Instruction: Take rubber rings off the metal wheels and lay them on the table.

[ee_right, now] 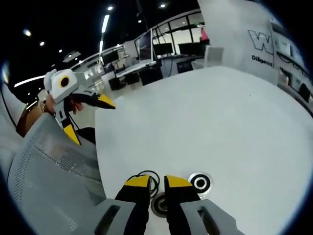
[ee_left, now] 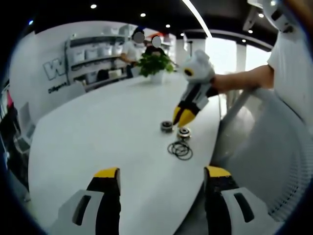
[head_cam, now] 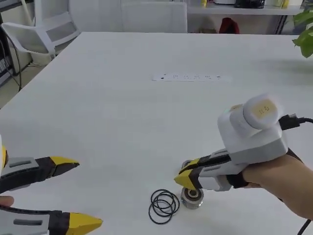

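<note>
Yellow-tipped left gripper (head_cam: 84, 193) jaws gape wide and empty over the white counter (head_cam: 122, 112), while right gripper (head_cam: 184, 179) jaws, almost closed with no visible hold, hang just above silver metal wheels (head_cam: 191, 197) beside loose black rubber rings (head_cam: 164, 205).

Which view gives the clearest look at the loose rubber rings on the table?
The head view: the rubber rings lie unobstructed beside a wheel. The left gripper view shows them small and distant; in the right gripper view that gripper's fingers hide most of them.

Bright even light fr ceiling spots (ee_right: 110, 8), faint shadows on table (head_cam: 122, 122), gripper views fisheye-warped, soft at edges
</note>
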Action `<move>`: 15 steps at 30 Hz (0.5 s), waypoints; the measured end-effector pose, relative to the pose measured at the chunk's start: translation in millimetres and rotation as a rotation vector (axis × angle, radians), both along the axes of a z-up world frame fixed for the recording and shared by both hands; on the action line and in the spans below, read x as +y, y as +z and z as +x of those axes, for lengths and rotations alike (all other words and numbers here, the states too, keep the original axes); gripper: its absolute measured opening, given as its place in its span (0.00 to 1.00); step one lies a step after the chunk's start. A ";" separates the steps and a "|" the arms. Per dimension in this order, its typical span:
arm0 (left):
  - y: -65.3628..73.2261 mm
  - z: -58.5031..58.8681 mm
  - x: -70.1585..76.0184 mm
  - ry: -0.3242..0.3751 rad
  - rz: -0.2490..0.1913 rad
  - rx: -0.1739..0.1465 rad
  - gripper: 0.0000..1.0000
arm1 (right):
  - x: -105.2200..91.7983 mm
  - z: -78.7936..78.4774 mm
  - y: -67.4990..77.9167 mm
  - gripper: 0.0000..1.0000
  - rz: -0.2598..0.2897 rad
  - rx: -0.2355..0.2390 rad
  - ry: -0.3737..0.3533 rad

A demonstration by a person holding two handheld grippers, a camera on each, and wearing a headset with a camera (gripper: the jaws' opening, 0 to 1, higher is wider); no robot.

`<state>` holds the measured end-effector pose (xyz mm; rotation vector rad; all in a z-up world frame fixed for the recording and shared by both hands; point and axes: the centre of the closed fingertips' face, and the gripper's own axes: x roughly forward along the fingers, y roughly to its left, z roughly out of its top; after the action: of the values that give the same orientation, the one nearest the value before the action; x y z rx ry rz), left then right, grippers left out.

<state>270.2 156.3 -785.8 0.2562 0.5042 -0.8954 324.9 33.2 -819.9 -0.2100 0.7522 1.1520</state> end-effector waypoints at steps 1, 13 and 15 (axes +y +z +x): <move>0.0 -0.1 0.1 0.001 -0.001 0.000 0.71 | 0.2 0.1 1.2 0.09 0.004 -0.002 -0.001; -1.6 0.3 2.3 0.005 -0.008 -0.002 0.71 | 2.4 -0.3 22.3 0.21 0.064 -0.027 -0.010; -1.1 0.6 2.0 0.004 -0.011 -0.003 0.71 | 2.7 -1.4 25.8 0.22 0.074 -0.032 -0.003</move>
<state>270.7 158.3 -786.9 0.2469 0.4968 -0.8934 323.5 35.9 -794.2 -0.1650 0.6806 1.1692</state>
